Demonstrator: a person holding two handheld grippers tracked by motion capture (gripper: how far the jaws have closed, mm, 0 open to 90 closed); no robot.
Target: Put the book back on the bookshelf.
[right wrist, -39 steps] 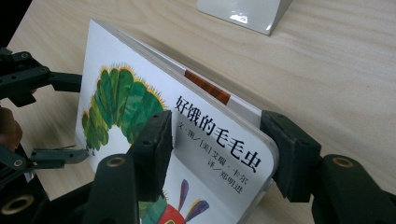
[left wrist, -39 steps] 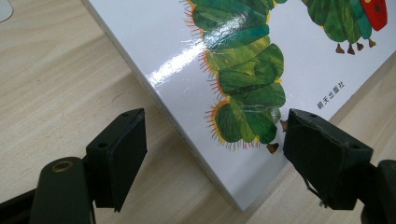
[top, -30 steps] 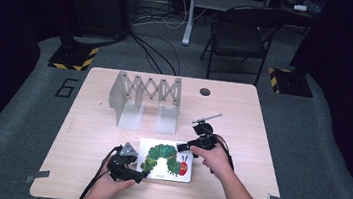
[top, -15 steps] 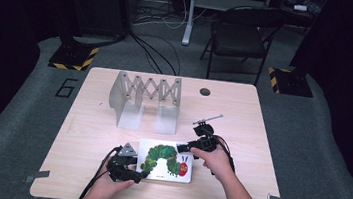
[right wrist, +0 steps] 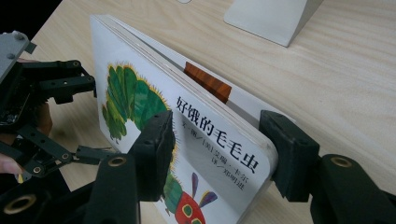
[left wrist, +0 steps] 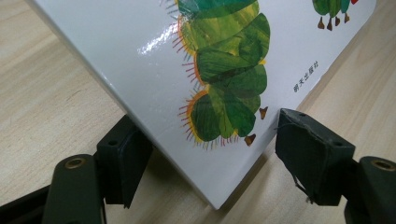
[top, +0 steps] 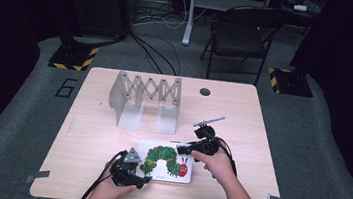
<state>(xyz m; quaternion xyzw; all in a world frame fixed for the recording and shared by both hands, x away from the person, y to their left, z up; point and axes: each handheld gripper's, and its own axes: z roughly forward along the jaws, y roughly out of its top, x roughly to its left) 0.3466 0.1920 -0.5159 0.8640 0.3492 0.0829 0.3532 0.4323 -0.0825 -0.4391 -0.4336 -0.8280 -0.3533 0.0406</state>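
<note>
the caterpillar book (top: 165,162) is gripped at its far edge by the right claw (top: 184,149); its near corner is straddled by the left claw (top: 142,180), whose jaws stand apart after just opening.

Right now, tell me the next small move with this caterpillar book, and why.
Probably close the left tool onto the book corner: its pads straddle that corner, one with a gap. The right tool already clamps the other end, so both ends would then be held for lifting.
</note>
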